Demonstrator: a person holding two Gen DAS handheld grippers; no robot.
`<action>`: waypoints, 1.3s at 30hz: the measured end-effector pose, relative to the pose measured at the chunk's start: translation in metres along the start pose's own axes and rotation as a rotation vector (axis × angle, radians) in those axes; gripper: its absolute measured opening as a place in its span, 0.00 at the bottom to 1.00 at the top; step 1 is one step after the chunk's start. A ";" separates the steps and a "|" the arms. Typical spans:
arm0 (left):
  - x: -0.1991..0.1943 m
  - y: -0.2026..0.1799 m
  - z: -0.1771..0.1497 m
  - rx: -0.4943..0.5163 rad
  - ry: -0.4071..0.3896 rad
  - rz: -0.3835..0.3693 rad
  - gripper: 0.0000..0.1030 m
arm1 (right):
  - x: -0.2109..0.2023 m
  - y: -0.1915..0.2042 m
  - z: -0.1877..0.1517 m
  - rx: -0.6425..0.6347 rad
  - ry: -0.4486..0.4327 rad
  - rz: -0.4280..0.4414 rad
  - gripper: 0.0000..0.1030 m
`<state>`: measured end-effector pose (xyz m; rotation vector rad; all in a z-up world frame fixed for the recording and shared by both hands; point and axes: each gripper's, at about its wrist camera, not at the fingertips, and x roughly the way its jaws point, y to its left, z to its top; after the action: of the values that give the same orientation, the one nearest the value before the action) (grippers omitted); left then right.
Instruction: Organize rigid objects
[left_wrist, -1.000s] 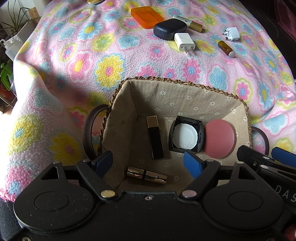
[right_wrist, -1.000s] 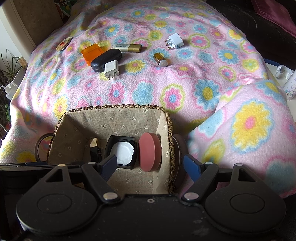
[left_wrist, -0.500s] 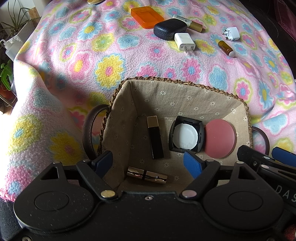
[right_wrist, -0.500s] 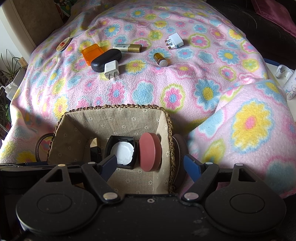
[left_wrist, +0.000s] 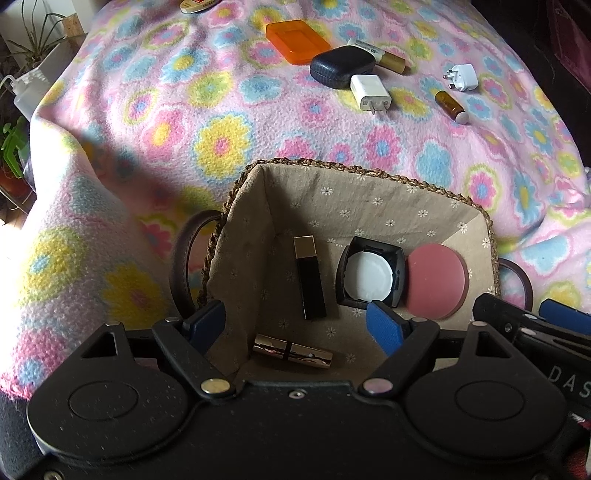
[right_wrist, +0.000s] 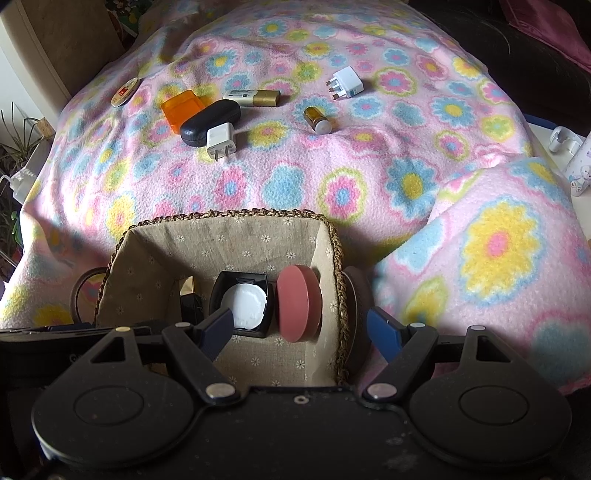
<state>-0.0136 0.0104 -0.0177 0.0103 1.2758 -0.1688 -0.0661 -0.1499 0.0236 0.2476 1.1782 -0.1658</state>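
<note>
A woven basket (left_wrist: 364, 173) with a beige lining stands on the flowered blanket just below both grippers. Inside lie a black lipstick (left_wrist: 309, 280), a gold lipstick (left_wrist: 291, 350), a black square compact (left_wrist: 371, 275) and a pink round compact (right_wrist: 297, 304). My left gripper (left_wrist: 295, 323) is open and straddles the basket's left wall. My right gripper (right_wrist: 301, 332) is open over the right wall. Neither grips anything. Farther back on the blanket lie an orange case (right_wrist: 183, 109), a dark case (right_wrist: 210, 122), a white charger (right_wrist: 221, 140), a gold tube (right_wrist: 255, 98), an amber vial (right_wrist: 317, 119) and a white plug (right_wrist: 347, 86).
A round badge (right_wrist: 125, 92) lies at the blanket's far left. The blanket (right_wrist: 498, 240) rises in a fold at the right. Potted plants (left_wrist: 14, 155) and a white bottle stand off the left edge, and dark furniture borders the far right.
</note>
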 end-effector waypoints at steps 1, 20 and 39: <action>0.000 0.000 0.000 -0.002 -0.002 0.001 0.77 | 0.000 0.000 0.000 -0.001 -0.001 -0.002 0.76; 0.002 -0.003 0.000 0.010 0.008 0.055 0.77 | 0.005 0.003 0.003 -0.035 0.038 -0.039 0.82; 0.000 -0.011 0.043 0.064 -0.023 0.082 0.77 | 0.033 -0.013 0.053 0.035 0.092 0.000 0.83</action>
<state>0.0260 -0.0051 -0.0039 0.1145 1.2446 -0.1387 -0.0101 -0.1766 0.0106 0.2887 1.2670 -0.1770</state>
